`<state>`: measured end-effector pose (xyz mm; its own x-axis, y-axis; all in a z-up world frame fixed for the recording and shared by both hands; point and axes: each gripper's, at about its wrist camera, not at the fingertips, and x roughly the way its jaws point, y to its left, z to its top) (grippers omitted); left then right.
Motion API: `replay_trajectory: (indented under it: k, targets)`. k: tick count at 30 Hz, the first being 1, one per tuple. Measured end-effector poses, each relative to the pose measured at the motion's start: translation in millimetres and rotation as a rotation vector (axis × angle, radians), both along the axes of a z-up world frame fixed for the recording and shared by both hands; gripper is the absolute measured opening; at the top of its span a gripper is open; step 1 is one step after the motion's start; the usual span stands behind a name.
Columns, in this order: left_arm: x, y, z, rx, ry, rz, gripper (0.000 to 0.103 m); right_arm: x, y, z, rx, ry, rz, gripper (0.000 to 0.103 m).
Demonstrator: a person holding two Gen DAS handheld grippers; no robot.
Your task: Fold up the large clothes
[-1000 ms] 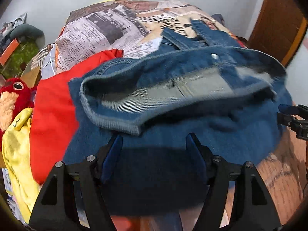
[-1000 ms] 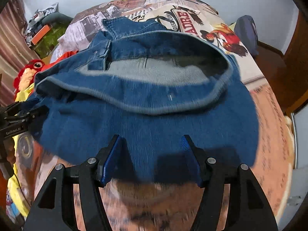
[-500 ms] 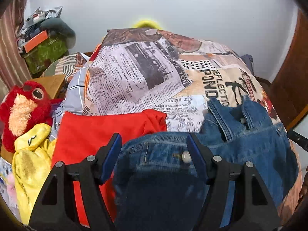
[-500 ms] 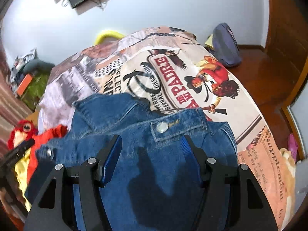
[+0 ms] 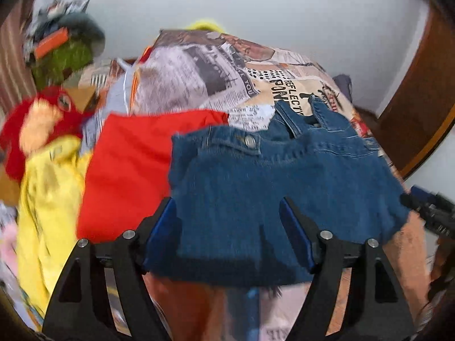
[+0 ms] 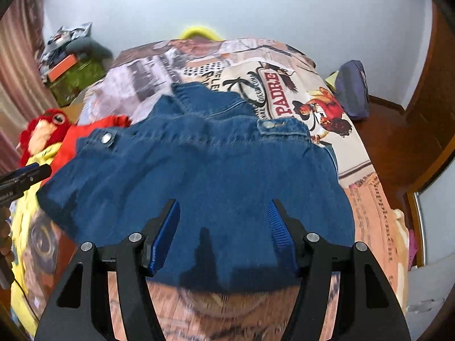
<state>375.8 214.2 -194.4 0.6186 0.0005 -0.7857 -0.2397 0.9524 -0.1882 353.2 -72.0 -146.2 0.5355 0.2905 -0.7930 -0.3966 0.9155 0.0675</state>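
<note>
On the bed there's one denim jacket point(image 6: 204, 176), one red garment point(image 5: 128, 164), one yellow garment point(image 5: 48, 199), one red plush toy point(image 6: 45, 130), and two claws.

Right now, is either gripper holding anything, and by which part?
Nothing is held: the left gripper and right gripper are open over the folded blue denim jacket.

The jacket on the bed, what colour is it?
The jacket is blue denim with metal snap buttons, seen best in the right wrist view.

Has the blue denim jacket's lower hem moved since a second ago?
Yes. The blue denim jacket hem, earlier folded toward its collar, now lies near both open grippers, away from the patterned bedspread's lettering.
</note>
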Motion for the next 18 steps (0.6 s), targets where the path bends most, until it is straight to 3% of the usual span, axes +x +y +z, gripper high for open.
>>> replay_trajectory:
  k: [3,6,12,18]
  targets:
    - [-32.0,8.5,-9.2,-0.136,-0.023,0.022,0.074,-15.0,-1.9,3.1,-0.001,-0.020,0.002,0.072]
    - [-56.9,20.0,-24.7,-0.244,-0.052,0.079,0.074,-26.3,-2.9,2.0,-0.006,-0.022,0.004,0.073]
    - [-80.7,43.3,-67.9,-0.537,-0.040,0.165,0.075,-38.1,-3.3,-7.7,-0.031,-0.007,0.007,0.073]
    - [-57.7,40.0,-83.3,-0.667,-0.054,0.181,0.075,-44.3,-3.1,-18.8,-0.074,0.002,0.015,0.073]
